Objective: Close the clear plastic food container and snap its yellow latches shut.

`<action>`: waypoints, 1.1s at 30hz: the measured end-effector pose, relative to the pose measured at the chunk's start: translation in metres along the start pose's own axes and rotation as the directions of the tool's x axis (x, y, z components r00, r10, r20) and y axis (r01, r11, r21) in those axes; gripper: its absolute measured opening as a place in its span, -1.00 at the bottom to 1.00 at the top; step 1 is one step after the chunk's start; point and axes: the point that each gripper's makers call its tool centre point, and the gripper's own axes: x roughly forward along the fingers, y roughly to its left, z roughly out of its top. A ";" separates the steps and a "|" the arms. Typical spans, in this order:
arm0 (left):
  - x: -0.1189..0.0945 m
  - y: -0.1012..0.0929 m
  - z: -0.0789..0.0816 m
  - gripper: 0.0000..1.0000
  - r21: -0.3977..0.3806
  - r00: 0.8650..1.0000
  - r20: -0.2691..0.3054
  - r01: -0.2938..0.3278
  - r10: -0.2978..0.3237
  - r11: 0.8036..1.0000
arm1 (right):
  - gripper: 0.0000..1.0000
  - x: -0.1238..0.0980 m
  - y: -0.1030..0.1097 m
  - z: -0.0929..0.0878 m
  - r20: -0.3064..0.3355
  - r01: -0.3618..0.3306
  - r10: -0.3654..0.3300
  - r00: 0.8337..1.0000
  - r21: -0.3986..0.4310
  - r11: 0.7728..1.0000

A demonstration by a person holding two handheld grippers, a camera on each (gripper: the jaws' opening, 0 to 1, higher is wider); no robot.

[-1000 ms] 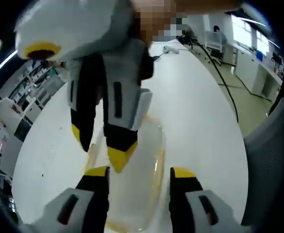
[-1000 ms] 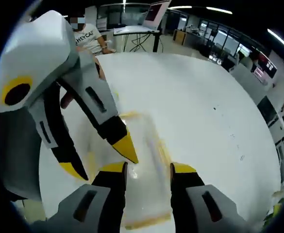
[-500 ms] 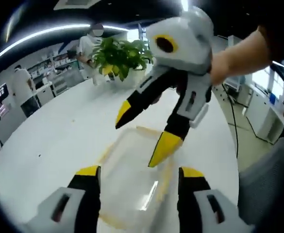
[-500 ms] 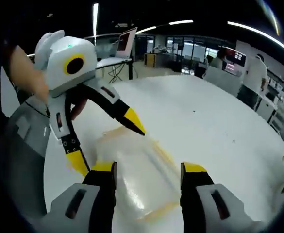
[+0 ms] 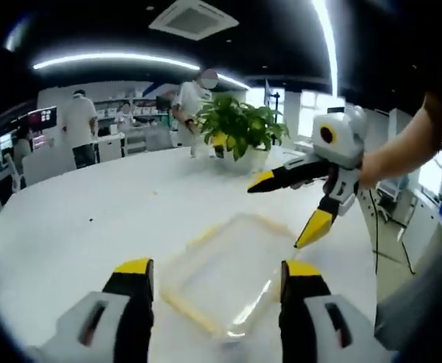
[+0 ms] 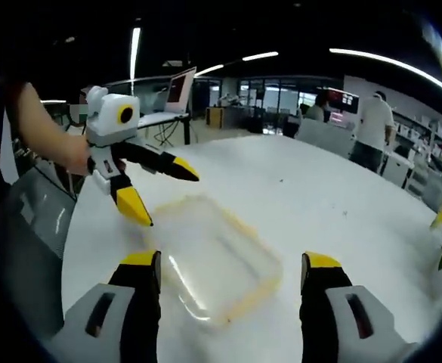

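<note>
The clear container (image 5: pixel 228 272) lies flat on the white table (image 5: pixel 92 227), lid on, with yellow trim along its edges. In my left gripper view it sits just ahead of the left gripper (image 5: pixel 217 283), between the lines of the two jaws and a little beyond their tips, not touched by either. Its long axis runs away from me, slanting up and to the right in that view, near end by the jaw tips, far end toward the potted plant (image 5: pixel 239 128). I cannot tell whether the latches are snapped down.

In the right gripper view the container (image 6: pixel 217 261) again lies just in front of the right gripper (image 6: pixel 232 265), between the jaw lines, with its long axis slanting from upper left to lower right.

Left gripper: jaws spread wide, nothing between them. Right gripper: jaws likewise wide, nothing held.

Each gripper appears in the other's view, raised above the container's far side with jaws parted, clear of the lid.

People stand in the background beyond the table.
</note>
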 end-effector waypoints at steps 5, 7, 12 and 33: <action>-0.003 0.000 -0.011 0.34 -0.042 1.000 0.008 -0.011 0.012 0.999 | 0.50 -0.005 0.005 -0.012 -0.005 0.006 -0.005 1.000 0.022 1.000; -0.002 -0.001 -0.018 0.39 -0.055 1.000 0.007 -0.014 0.015 0.998 | 0.54 -0.006 0.007 -0.020 -0.012 0.009 -0.009 1.000 0.024 1.000; -0.004 -0.005 -0.033 0.41 -0.065 0.999 -0.008 -0.032 0.032 0.997 | 0.67 -0.007 0.007 -0.035 -0.018 0.052 -0.052 0.998 0.023 0.998; 0.024 -0.016 -0.068 0.42 -0.125 0.999 -0.042 -0.025 0.020 0.992 | 0.48 0.015 0.017 -0.076 -0.057 0.068 -0.063 0.996 0.082 0.994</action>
